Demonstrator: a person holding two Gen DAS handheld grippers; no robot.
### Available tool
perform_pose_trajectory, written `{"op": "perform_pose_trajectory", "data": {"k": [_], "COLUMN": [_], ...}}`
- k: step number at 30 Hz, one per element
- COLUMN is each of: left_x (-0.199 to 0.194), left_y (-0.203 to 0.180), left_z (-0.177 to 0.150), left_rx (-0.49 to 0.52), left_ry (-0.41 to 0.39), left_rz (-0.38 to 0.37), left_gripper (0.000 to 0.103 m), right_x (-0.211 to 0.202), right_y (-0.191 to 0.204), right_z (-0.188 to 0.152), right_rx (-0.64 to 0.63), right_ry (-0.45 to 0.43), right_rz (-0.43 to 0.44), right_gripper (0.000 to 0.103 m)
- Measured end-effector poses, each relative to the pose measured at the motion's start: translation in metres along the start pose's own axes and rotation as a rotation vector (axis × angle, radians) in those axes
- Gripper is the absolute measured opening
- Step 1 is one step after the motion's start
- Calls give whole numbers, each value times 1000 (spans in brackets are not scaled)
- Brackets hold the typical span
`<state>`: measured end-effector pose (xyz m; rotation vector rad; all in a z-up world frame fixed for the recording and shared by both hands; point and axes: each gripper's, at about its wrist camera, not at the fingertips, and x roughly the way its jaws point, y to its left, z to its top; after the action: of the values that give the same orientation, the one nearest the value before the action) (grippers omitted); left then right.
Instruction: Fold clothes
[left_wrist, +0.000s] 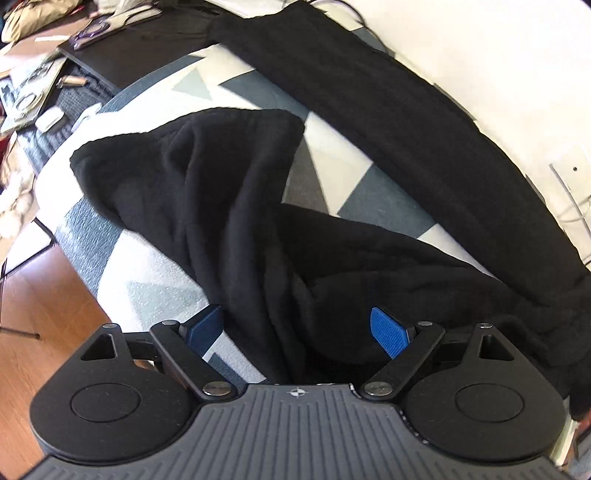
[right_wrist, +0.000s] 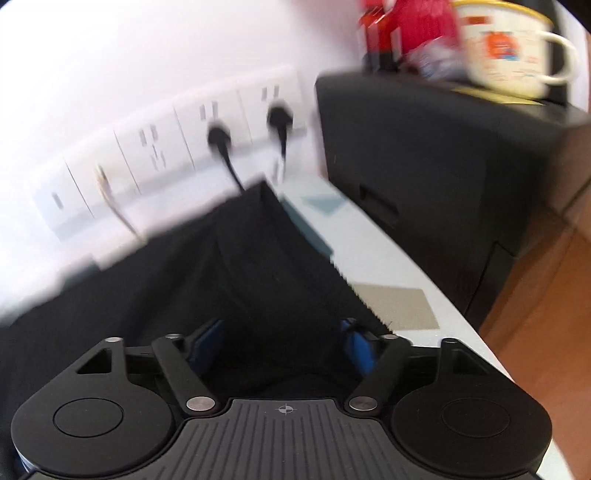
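Left gripper agape over seemingly black garment

1. Spread on the bed cover: a garment, one long part running along the far edge beside the wall, another part bunched nearer, with bare cover between them.
2. Between the spread fingers of the left gripper: a fold of that garment.
3. Left of the bed: a low table, cluttered with small items; floor below.
4. Right wrist view: garment between the parted fingers of the right gripper.
5. Behind: wall sockets with two plugs.
6. Right of the bed: a cabinet, mug on top.
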<state>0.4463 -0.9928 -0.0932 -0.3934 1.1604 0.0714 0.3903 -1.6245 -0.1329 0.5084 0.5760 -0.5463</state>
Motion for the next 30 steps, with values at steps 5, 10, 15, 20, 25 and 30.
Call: {"op": "perform_pose_trajectory", "data": {"k": [5, 10, 15, 20, 25, 30], "left_x": [4, 5, 9, 14, 14, -8], "left_y": [14, 32, 40, 27, 22, 18], "left_z": [-2, -5, -3, -2, 6, 48], "left_rx": [-79, -174, -206, -125, -56, -56], "left_ry": [21, 19, 19, -13, -54, -125], "left_rz": [7, 14, 9, 18, -25, -132], "left_gripper": [89, 89, 89, 89, 30, 17], "right_x": [-43, -85, -87, -88, -94, -98], "right_y": [-18, -33, -18, -1, 13, 25], "right_z": [-16, -33, -49, -51, -48, -47], "right_rx": [80, 158, 118, 64, 41, 22], "right_ry": [-65, -119, -25, 10, 11, 19], "right_rz": [80, 154, 168, 179, 183, 172], "right_gripper": [70, 70, 69, 69, 69, 69]}}
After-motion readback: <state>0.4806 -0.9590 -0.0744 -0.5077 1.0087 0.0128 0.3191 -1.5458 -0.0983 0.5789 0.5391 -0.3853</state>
